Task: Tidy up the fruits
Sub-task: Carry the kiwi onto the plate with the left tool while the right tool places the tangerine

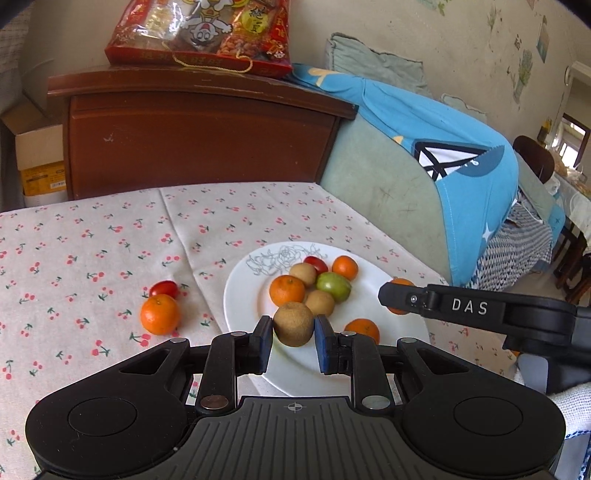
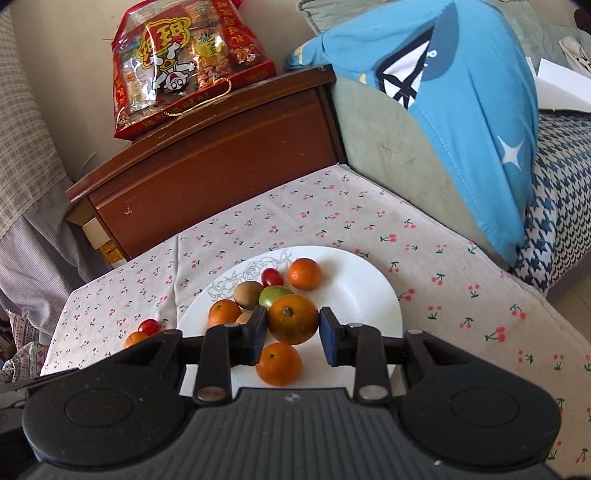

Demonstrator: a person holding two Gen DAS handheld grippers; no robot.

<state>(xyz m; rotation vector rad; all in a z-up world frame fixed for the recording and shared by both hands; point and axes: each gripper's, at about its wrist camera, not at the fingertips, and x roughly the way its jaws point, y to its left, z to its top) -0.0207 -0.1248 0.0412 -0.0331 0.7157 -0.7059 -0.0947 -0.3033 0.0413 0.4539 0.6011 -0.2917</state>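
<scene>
My left gripper point(image 1: 293, 325) is shut on a brown kiwi-like fruit point(image 1: 293, 334), held over the near part of the white plate point(image 1: 240, 295). My right gripper point(image 2: 293, 319) is shut on an orange point(image 2: 293, 325) above the same plate point(image 2: 362, 295). In the left wrist view one right finger point(image 1: 406, 299) shows side-on at the plate's right rim. On the plate lie three oranges, two brown fruits, a green fruit point(image 1: 333, 287) and a red tomato point(image 1: 316, 264). An orange point(image 1: 160, 314) and a tomato point(image 1: 164, 288) lie on the cloth left of the plate.
The table has a cherry-print cloth point(image 1: 92, 240). A brown wooden cabinet point(image 1: 199, 140) with a red snack bag point(image 1: 199, 33) stands behind it. A green sofa with a blue cloth point(image 1: 461, 147) borders the table's right side. A cardboard box point(image 1: 40, 155) sits far left.
</scene>
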